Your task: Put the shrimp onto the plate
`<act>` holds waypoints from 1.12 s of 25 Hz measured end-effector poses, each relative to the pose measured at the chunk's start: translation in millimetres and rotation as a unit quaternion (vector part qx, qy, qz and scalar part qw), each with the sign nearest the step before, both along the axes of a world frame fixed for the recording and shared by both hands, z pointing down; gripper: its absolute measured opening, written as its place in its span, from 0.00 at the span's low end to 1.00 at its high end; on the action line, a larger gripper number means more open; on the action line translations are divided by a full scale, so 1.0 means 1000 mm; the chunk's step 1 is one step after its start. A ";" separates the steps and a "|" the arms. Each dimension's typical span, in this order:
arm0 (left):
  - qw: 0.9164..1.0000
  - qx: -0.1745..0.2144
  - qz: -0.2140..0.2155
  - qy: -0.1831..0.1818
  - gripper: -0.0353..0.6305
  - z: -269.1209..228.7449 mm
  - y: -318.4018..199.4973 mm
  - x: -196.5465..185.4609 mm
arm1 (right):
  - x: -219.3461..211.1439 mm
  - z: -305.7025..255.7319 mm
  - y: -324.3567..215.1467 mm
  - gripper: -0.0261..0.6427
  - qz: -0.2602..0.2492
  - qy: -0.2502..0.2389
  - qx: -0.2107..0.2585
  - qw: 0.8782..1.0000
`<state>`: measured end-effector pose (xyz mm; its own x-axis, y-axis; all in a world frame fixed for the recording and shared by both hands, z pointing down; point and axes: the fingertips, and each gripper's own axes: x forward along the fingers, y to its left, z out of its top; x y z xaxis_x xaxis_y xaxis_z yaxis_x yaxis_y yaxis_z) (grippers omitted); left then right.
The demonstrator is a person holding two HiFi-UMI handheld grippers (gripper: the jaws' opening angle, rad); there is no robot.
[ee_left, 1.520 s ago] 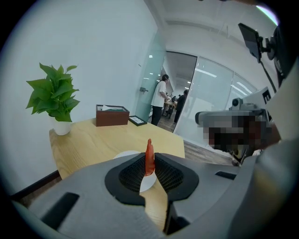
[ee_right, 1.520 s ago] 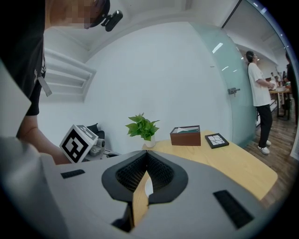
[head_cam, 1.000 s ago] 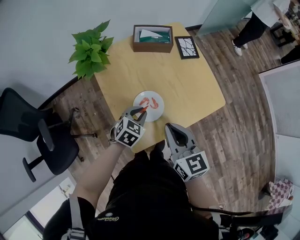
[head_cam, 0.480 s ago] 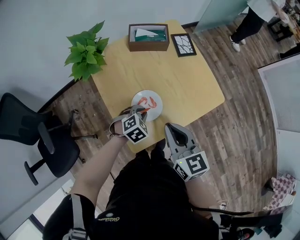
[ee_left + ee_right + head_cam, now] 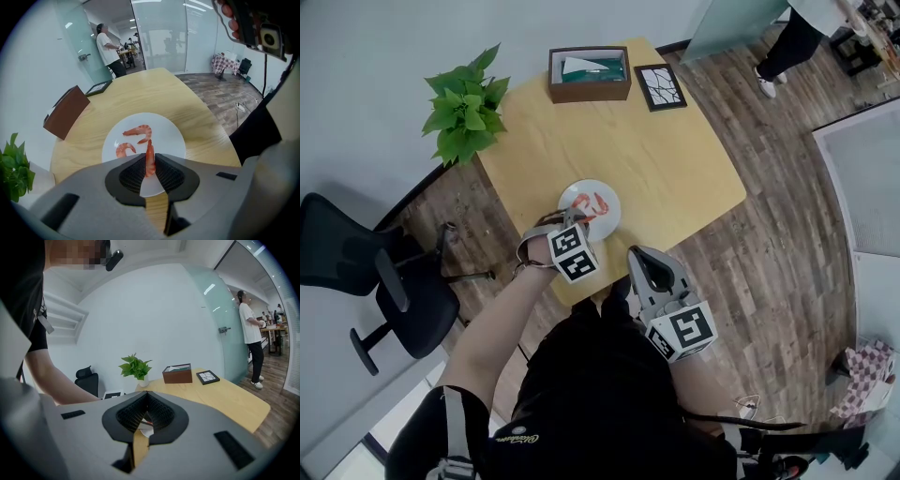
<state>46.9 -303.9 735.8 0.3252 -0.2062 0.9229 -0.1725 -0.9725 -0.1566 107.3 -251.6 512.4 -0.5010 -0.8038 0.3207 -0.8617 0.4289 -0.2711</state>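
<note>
A shrimp (image 5: 149, 149) stands nearly upright, pinched tail-down between the jaws of the left gripper (image 5: 150, 159), which are closed down to its thin body. It hangs over the near part of a white plate (image 5: 174, 137), at about 6 o'clock on the plate in the left gripper view. Two more shrimp lie on the plate: a larger curled one (image 5: 140, 131) near the middle and a smaller one (image 5: 125, 149) at about 8 o'clock. The plate sits on a light wooden table (image 5: 675, 159), close to the edge nearest the person. In the head view, the right gripper (image 5: 649, 267) is held off the table at about 5 o'clock from the plate, its jaws together with nothing between them. A brown box (image 5: 589, 75) stands at 12 o'clock from the plate, a framed picture (image 5: 660, 87) at 1 o'clock, a leafy plant (image 5: 464, 98) at 10 o'clock, and a black chair (image 5: 366, 272) at 8 o'clock on the floor.
</note>
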 end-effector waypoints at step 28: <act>0.994 -0.044 -0.068 0.071 0.19 -0.025 0.002 -0.002 | 0.004 -0.006 0.001 0.04 0.006 0.007 0.006 1.000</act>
<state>45.2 -301.9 711.0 0.4283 -0.1786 0.8858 -0.3184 -0.9472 -0.0370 110.8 -250.8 506.5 -0.4859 -0.8141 0.3180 -0.8710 0.4209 -0.2534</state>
